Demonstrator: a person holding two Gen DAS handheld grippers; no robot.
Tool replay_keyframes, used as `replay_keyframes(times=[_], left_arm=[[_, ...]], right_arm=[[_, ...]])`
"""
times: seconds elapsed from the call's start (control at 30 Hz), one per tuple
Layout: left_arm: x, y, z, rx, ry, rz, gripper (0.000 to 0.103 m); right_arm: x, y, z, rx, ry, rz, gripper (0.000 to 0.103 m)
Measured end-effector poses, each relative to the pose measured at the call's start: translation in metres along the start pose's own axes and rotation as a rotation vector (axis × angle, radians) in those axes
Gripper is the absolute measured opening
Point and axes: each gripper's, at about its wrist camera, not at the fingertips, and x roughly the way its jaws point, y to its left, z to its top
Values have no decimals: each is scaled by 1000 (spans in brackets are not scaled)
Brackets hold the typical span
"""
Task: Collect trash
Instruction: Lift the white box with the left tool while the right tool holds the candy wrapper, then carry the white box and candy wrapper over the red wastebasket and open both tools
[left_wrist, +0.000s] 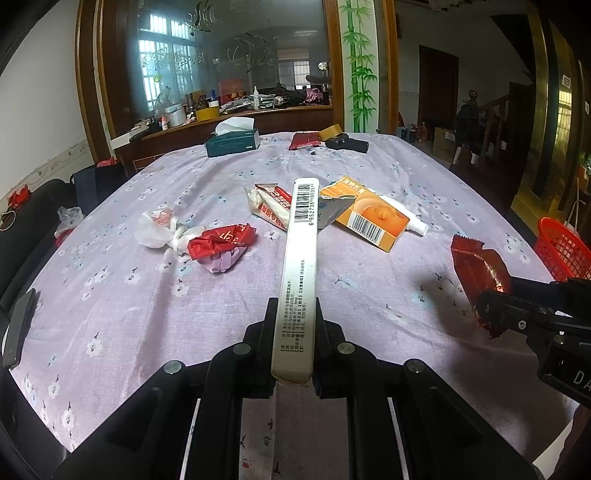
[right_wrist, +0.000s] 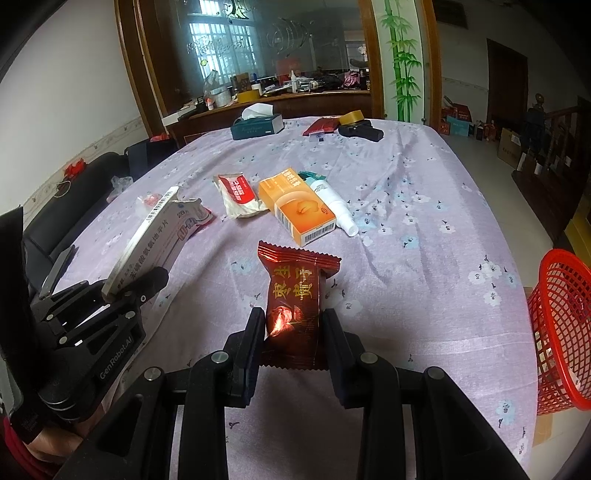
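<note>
My left gripper is shut on a long white medicine box with a barcode, held above the purple tablecloth; the box also shows in the right wrist view. My right gripper is shut on a dark red snack wrapper, held above the cloth; the wrapper also shows in the left wrist view. On the table lie an orange box, a white tube, a red-and-white wrapper, a crumpled red wrapper and a crumpled white bag.
A red mesh basket stands off the table's right edge. At the far end are a tissue box, a red pouch, a tape roll and a black object. A dark sofa is at left.
</note>
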Motion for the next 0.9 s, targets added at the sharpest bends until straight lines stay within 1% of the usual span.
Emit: replay_keyframes(times=[0.3, 0.47, 0.6, 0.7, 0.8, 0.9], left_arm=[[0, -3, 1, 3, 2, -7, 13], [-6, -8, 6, 19, -13, -48, 13], [-10, -19, 14, 46, -25, -99, 13], [-12, -35, 24, 72, -22, -160, 13], [-16, -61, 38, 112, -13, -260, 13], [-18, -90, 50, 152, -9, -349, 13]], right_arm=[[-4, -6, 0, 15, -6, -5, 34], [-11, -15, 2, 36, -20, -11, 34], [-23, -32, 5, 75, -48, -20, 34], [-38, -52, 7, 113, -78, -44, 34], [-54, -78, 7, 164, -104, -72, 34], [-76, -112, 4, 221, -135, -124, 34]])
